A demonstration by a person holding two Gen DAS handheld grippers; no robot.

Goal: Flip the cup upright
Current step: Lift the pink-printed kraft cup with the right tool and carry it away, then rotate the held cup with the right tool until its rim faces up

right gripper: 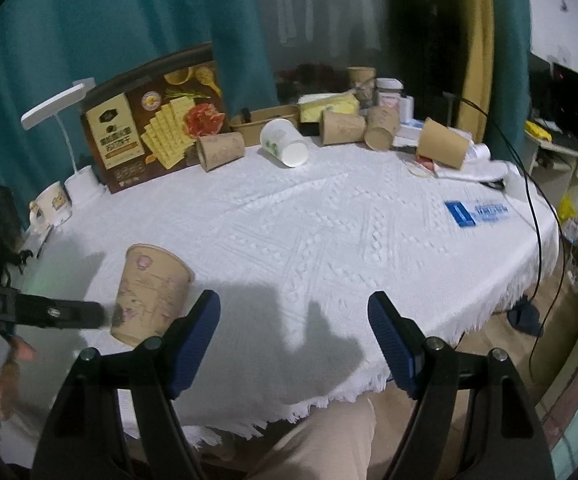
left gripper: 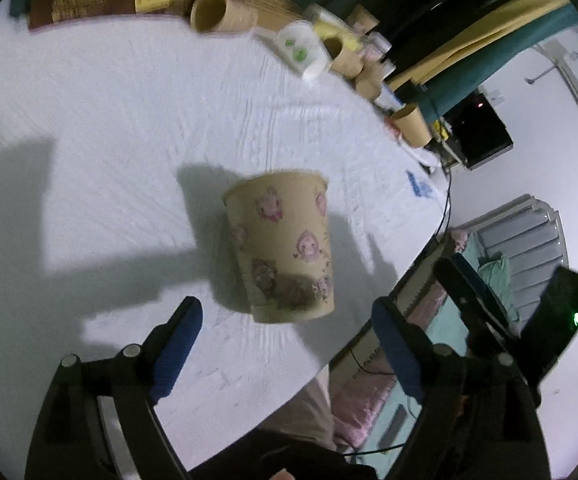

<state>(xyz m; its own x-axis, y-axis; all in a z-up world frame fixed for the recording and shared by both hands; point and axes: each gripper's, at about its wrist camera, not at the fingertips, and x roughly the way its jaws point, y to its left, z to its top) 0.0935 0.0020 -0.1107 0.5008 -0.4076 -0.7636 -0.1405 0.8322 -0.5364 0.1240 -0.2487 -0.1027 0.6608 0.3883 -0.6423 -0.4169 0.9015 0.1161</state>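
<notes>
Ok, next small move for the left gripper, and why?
Probably draw the left gripper straight back. The cup seems to stand mouth up on the tablecloth, slightly tilted in the right wrist view, with the jaws open and clear of it. The right gripper is open too, beside it.

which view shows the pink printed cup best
The left wrist view: the pink printed cup sits centred and unobstructed ahead of the open left claw, its whole side visible. The right wrist view shows it off at the left, partly behind a claw finger.
</notes>
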